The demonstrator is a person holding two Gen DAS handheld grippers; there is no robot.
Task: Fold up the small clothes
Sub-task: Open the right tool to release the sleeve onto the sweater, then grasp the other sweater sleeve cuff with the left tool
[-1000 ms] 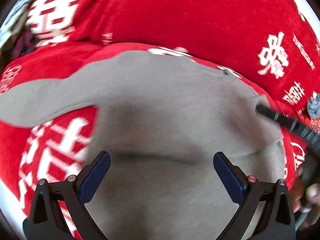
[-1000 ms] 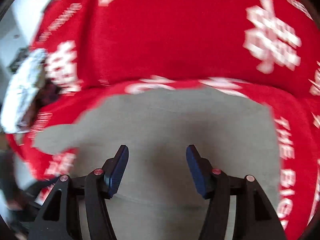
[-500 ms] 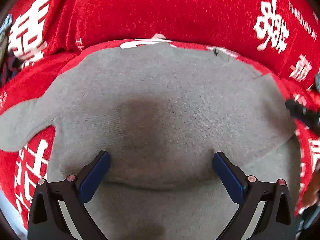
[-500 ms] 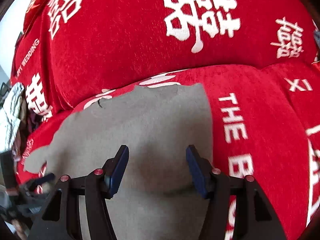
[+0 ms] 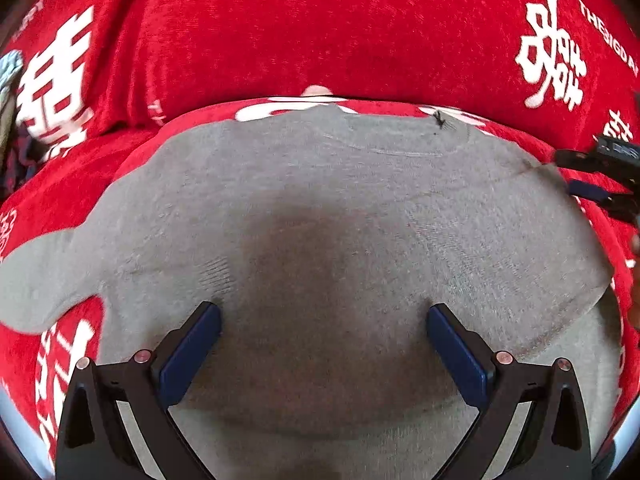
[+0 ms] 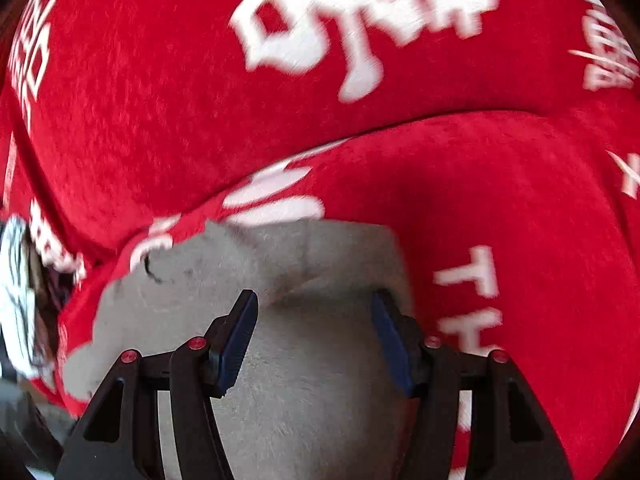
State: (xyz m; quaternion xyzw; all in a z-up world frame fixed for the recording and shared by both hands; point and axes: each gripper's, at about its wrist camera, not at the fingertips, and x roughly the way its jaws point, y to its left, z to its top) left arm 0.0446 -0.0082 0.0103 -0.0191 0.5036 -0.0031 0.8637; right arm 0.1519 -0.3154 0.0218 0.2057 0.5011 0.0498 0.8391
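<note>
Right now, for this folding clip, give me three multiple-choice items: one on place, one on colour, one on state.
1. Where does the grey garment lie?
A. on a red cover with white lettering
B. in a basket
C. on a hanger

2. What colour are the pads of the left gripper?
A. yellow
B. blue
C. white

3. How do the jaws of the right gripper stand?
A. apart, with nothing pinched
B. shut on a sleeve
C. shut on the cover

Answers:
1 A: red cloth surrounds the garment in both views.
2 B: both pads show dark blue.
3 A: a clear gap with the garment flat beyond it.
</note>
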